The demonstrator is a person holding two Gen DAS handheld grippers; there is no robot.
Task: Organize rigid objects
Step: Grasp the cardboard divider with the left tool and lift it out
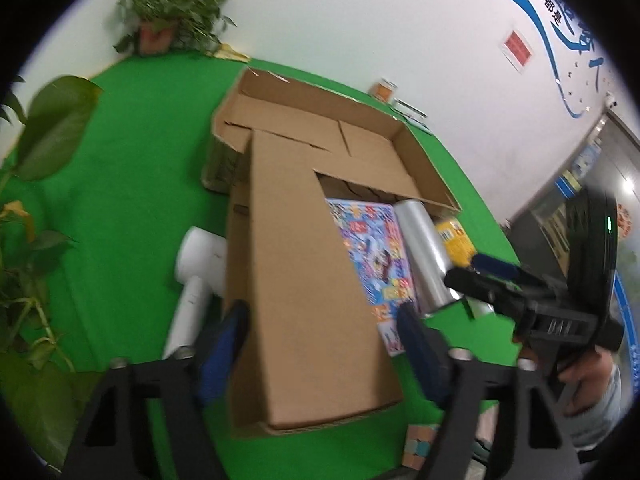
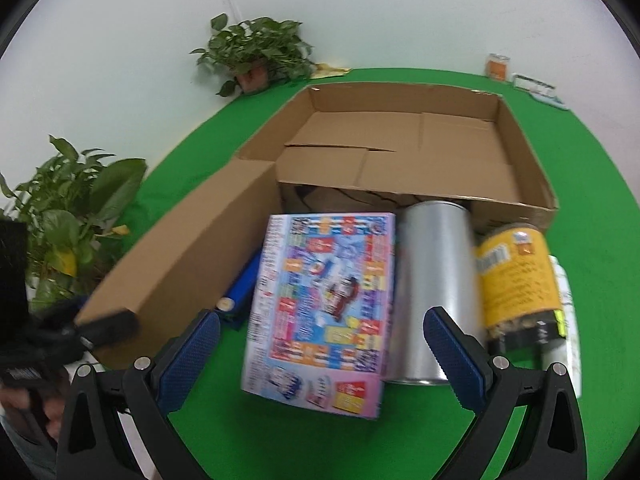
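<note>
OK, biggest first: green table [image 2: 580, 240], round-looking through the lens, with everything on it. Cardboard box [image 2: 400, 140] sits mid-table, open, nothing visible on its folded inner panels. Its long flap [image 1: 304, 280] sticks out toward me, lying low over the table.

My left gripper [image 1: 320, 314] straddles that flap, one blue pad on each side of it, at a medium spread. The frame is blurred and I cannot tell whether the pads actually press the cardboard. My right gripper [image 2: 326, 352] is spread wide with nothing clamped, hovering over the near end of the colourful printed box [image 2: 328, 300].

That printed box lies flat on the table just in front of the cardboard box, outside it. A silver can [image 2: 436, 280] lies on its side, touching the printed box's right edge. A yellow-labelled jar [image 2: 516, 280] lies right of the can, also on its side, and a white bottle [image 2: 568, 320] lies beyond the jar.

A blue tube-like item [image 2: 240, 292] is wedged between the flap and the printed box. A white hair-dryer-shaped thing [image 1: 200, 264] lies on the flap's other side. A small patterned cube [image 1: 420, 444] sits near the table edge. Potted plant [image 2: 256, 52] stands at the far edge.
</note>
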